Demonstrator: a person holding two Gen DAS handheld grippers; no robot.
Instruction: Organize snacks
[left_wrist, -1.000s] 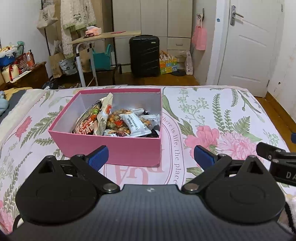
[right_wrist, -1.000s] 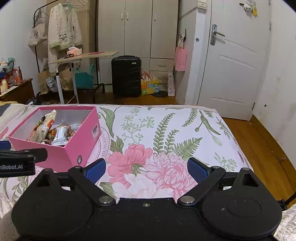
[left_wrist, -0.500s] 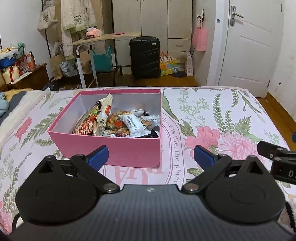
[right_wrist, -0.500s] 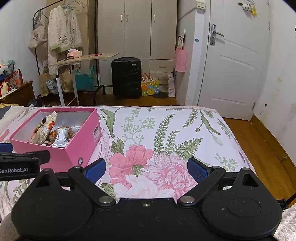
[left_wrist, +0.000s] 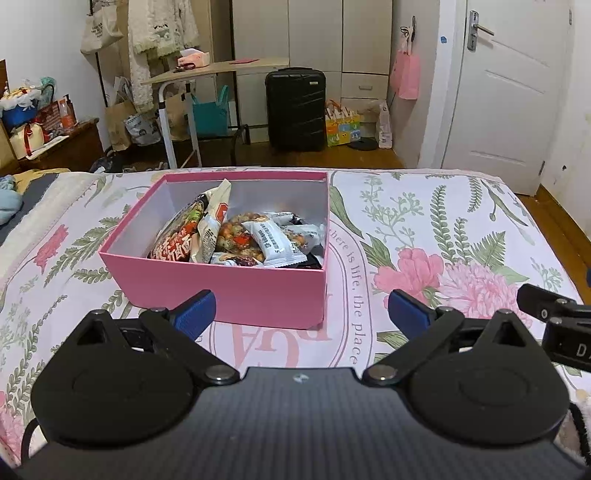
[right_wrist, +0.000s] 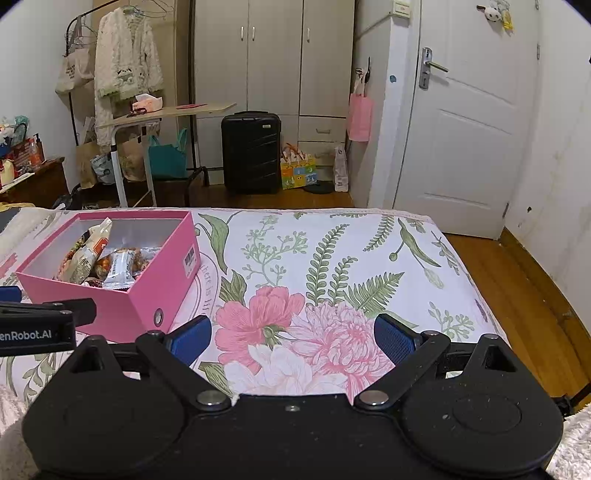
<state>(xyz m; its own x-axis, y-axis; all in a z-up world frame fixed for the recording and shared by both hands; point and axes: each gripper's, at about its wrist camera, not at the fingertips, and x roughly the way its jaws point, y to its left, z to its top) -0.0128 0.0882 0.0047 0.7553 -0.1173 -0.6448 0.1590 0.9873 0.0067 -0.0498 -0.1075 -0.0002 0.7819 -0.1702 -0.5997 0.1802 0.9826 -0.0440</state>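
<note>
A pink box (left_wrist: 236, 288) stands on the floral bedspread, open at the top and holding several snack packets (left_wrist: 240, 240). It also shows at the left of the right wrist view (right_wrist: 122, 306), with the snacks (right_wrist: 107, 258) inside. My left gripper (left_wrist: 301, 310) is open and empty, just in front of the box's near wall. My right gripper (right_wrist: 293, 338) is open and empty, over the bedspread to the right of the box. The side of the left gripper (right_wrist: 40, 325) shows in the right wrist view.
The floral bedspread (right_wrist: 332, 266) runs to the bed's far edge. Beyond it are a black suitcase (left_wrist: 295, 109), a folding table (left_wrist: 207, 74), a wardrobe and a white door (right_wrist: 469, 122). Wooden floor lies to the right of the bed.
Both views have shifted very slightly; the box sits a little lower and closer in the frames. Both grippers stay open and empty.
</note>
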